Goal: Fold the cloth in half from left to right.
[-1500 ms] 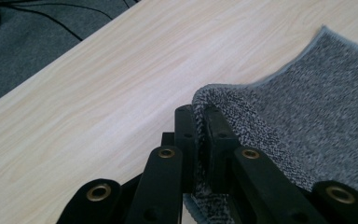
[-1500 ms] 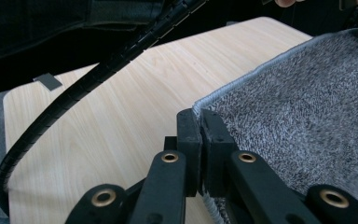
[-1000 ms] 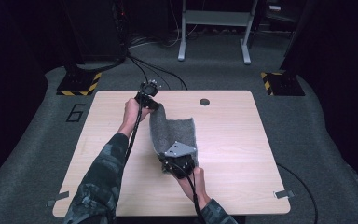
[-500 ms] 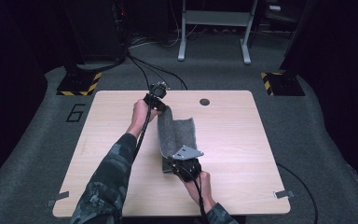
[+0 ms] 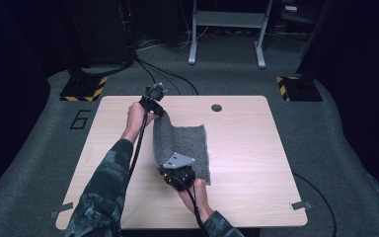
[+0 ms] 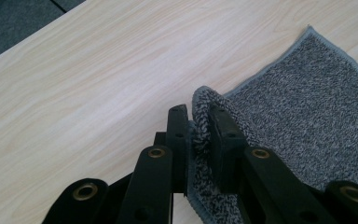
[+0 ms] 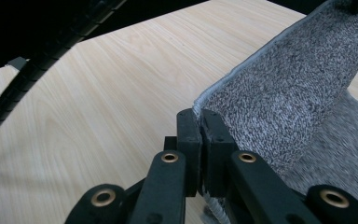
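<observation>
I look down on a pale wooden table [image 5: 256,163] from above, my two forearms coming in from the bottom edge. A grey towel [image 5: 190,143] lies near the middle of the table, partly flat and partly lifted along its left side, where the cloth rises in a fold between my two grippers.

My left gripper [image 5: 154,94] sits at the far end of the towel, near the table's back edge, held by my left hand [image 5: 137,116]. In the left gripper view, its black jaws stand a little apart with a corner of the towel [image 6: 307,98] between them; the hemmed edge bunches up in the gap. The jaws have just been opening slightly, and I cannot tell for certain whether the pads press the cloth now. The rest of the towel spreads flat on the wood to the right in that view.

My right gripper [image 5: 178,177] is at the near end of the towel, with a grey three-cornered plate on top and my right hand [image 5: 197,190] behind it. In the right gripper view, its jaws are pressed together, pinching the edge of the towel [image 7: 284,88], which rises away from them in a slanted sheet above the table [image 7: 98,98].

A small dark round hole [image 5: 216,107] sits in the table near the back edge, well apart from the towel. Black cables trail from both grippers.
</observation>
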Tool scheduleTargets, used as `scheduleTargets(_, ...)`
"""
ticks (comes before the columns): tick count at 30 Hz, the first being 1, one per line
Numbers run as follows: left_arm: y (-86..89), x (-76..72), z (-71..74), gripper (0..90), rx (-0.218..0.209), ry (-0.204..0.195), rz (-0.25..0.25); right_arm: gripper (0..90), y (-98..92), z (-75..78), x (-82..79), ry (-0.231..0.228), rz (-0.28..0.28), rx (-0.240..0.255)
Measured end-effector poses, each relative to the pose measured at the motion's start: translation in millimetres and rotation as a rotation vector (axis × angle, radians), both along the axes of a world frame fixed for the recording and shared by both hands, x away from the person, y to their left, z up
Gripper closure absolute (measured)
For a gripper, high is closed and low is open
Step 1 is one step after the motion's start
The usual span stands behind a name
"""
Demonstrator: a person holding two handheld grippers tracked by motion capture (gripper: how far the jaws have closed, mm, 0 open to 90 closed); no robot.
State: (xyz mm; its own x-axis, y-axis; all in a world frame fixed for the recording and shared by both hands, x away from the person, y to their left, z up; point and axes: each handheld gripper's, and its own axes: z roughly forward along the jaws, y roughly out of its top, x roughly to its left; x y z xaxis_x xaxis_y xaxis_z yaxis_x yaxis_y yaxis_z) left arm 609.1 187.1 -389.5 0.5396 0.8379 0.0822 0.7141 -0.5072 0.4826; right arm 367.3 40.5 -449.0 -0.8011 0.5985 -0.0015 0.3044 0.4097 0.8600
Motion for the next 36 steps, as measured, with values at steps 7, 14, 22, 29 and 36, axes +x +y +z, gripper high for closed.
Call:
scheduleTargets(7, 8.2, 1.0, 1.4, 76.5, 0.028, 0.016, 0.013, 87.8, 17.5, 3.8, 0.7, -0.002, 0.026, 0.008)
scheduleTargets(14, 1.4, 1.1, -1.0, 77.4, 0.003, 0.01, 0.004, 87.8, 0.7, 6.7, -0.4, 0.0, -0.016, 0.045)
scheduleTargets(22, -10.3, 2.1, -7.1, 78.5, -0.004, 0.007, -0.003, 87.8, -19.2, 2.6, -0.7, -0.002, -0.051, 0.056)
scheduleTargets(29, -19.9, 4.0, -12.8, 78.3, -0.004, 0.022, -0.021, 87.7, -27.7, -4.3, -0.9, 0.019, -0.069, 0.05)
scheduleTargets(36, -29.2, 4.9, -18.6, 77.1, -0.002, 0.025, -0.025, 87.6, -27.7, -8.5, -1.9, 0.031, -0.085, 0.053)
